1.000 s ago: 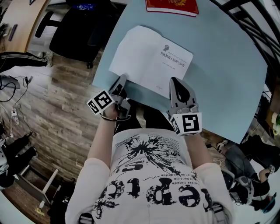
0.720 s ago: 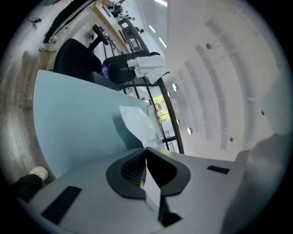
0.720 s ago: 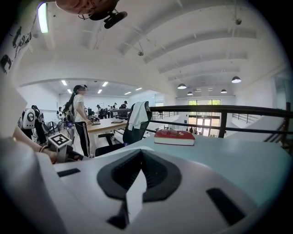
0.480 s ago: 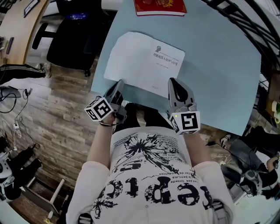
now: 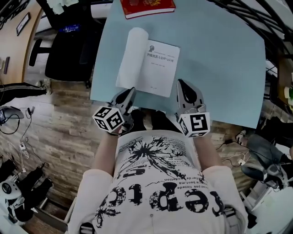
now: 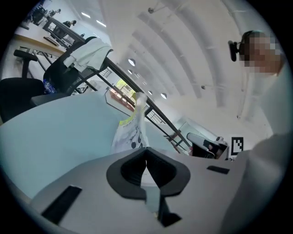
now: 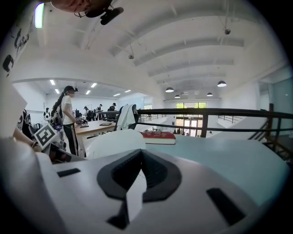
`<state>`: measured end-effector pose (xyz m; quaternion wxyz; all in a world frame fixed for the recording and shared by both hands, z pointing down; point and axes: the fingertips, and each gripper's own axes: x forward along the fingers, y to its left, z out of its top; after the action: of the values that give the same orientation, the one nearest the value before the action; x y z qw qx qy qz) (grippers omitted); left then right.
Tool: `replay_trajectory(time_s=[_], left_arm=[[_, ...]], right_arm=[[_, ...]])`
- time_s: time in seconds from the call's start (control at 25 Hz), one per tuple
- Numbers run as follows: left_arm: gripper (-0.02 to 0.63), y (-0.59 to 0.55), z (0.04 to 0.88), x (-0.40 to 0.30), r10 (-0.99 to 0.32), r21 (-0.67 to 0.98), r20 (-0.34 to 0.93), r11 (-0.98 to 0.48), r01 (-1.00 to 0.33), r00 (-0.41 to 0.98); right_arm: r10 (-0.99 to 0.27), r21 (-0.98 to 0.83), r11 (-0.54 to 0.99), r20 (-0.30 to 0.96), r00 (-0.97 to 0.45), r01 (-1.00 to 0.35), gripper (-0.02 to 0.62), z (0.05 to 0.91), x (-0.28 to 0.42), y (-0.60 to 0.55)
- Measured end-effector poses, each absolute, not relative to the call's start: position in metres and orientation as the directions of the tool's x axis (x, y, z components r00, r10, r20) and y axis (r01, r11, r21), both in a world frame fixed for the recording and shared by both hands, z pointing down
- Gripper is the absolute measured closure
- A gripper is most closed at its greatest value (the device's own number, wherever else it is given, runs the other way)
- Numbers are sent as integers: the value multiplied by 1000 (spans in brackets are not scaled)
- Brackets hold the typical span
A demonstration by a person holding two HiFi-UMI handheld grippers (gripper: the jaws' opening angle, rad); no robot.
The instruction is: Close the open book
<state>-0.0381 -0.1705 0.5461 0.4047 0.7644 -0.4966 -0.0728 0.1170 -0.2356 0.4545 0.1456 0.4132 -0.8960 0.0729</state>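
The open book (image 5: pixel 158 68) lies on the table (image 5: pixel 219 68) near its front edge, its left leaf (image 5: pixel 130 55) curled upward and pinched at the near corner by the left gripper (image 5: pixel 130 91), whose fingers are clamped on it. The right gripper (image 5: pixel 182 84) is held just beside the right page, fingers together and empty. The leaf is judged light and floppy, best taken at its edge and gently, or it may be creased.

Just ahead of the left gripper (image 5: pixel 129 93), a curled leaf (image 5: pixel 132 52) is standing up from the book (image 5: pixel 161 68), blocking the way forward; to its left the table (image 5: pixel 224 64) is ending at its edge. Ahead and right of the right gripper (image 5: pixel 182 84), bare table is lying open. A red book (image 5: pixel 147 6) is sitting far ahead.
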Motion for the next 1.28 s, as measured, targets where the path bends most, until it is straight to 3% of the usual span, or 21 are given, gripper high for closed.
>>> replay_trajectory(time_s=[0.32,0.52,0.84,0.96,1.2,1.28], left_arm=[[586,-177,577,23,-639,558,448,-347,-754,626],[586,-172,609,48,-506,387,616,-474,-791,604],[577,-172,627,61,-420,373,694,-484,-791,584],[550,-171,627,64,-381,378,719,-488,-786,582],[411,-162,623,79,-288,410,735,-534,-740,614],[399,-162,623,80,-280,414,735,-535,-736,617]], right_arm=[[-762,11,596,323,-561,-803,584,453,159,-232],[-795,-9,531,341,-502,-847,584,460,192,-230],[-811,-39,477,367,-456,-878,584,474,220,-231],[-814,-56,463,368,-450,-884,584,476,222,-234],[-809,-59,476,361,-464,-877,583,473,212,-236],[-809,-60,476,362,-463,-877,584,473,211,-236]])
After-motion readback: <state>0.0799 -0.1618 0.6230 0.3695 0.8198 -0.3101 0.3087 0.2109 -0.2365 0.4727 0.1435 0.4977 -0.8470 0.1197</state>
